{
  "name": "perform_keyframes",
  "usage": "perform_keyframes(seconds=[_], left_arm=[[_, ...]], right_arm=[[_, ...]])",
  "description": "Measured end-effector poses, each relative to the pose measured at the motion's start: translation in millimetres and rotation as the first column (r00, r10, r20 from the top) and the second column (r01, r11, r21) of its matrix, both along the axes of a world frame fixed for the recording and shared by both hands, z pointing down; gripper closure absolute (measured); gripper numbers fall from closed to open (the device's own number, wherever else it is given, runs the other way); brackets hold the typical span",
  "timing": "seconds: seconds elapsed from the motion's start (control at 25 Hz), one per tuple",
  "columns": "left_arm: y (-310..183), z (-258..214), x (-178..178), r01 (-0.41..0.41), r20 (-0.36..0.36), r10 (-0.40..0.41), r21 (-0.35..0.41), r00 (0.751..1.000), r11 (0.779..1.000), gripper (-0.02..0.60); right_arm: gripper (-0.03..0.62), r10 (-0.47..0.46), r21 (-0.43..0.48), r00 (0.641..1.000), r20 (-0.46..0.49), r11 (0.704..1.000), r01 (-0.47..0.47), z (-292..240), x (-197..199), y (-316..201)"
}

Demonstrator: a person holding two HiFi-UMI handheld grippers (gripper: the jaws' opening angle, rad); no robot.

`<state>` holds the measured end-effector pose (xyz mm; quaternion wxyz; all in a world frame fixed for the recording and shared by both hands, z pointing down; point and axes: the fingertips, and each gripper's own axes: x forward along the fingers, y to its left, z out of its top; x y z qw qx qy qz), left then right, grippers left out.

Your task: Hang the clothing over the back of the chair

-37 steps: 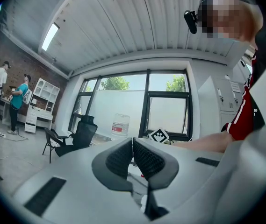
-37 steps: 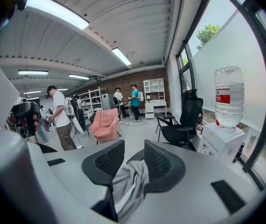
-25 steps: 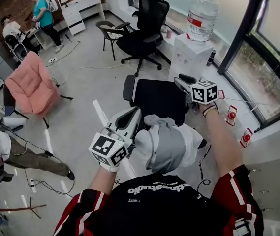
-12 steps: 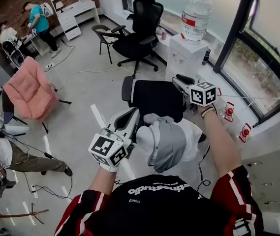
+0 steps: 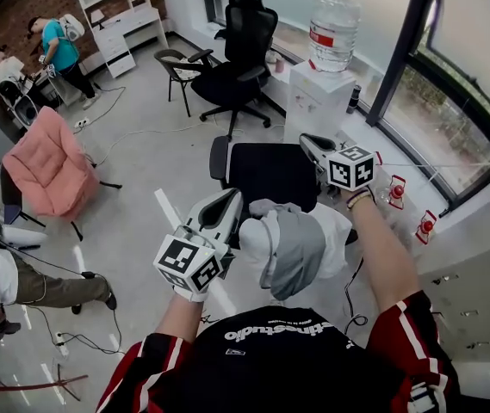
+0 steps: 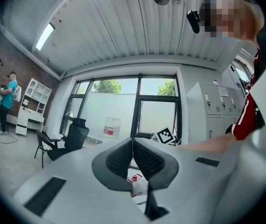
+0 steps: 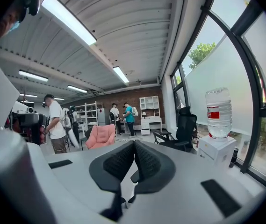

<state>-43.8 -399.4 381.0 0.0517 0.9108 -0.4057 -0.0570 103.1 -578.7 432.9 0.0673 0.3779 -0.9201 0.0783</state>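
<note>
Grey-and-white clothing (image 5: 289, 246): draped over the back of the chair (image 5: 270, 172) | left claw (image 5: 227, 203): pressed together, empty, just beside the cloth | right claw (image 5: 309, 142): closing on nothing, by the seat's edge | progress: hanging looks done, perhaps smoothing left

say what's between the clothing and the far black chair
The near chair's black seat, then a strip of bare floor; the head view shows it.

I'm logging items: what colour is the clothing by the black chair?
Grey with white parts; the clothing shows best in the head view.
</note>
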Motion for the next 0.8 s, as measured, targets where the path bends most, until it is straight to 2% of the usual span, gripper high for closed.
perform_keyframes(seconds=[0.4, 0.8], left_arm=[[5, -4, 3, -0.017, -0.005, 0.017, 0.007, 1.0, 1.0, 0.557], [22, -4, 5, -0.042, -0.007, 0.042, 0.01, 0.999, 0.999, 0.557]], right_arm=[[0.579, 0.077, 0.042, 0.995, 0.065, 0.996, -0.08, -20, 8, 27], [0.579, 0.06, 0.096, 0.996, 0.061, 0.993, -0.066, -42, -13, 83]])
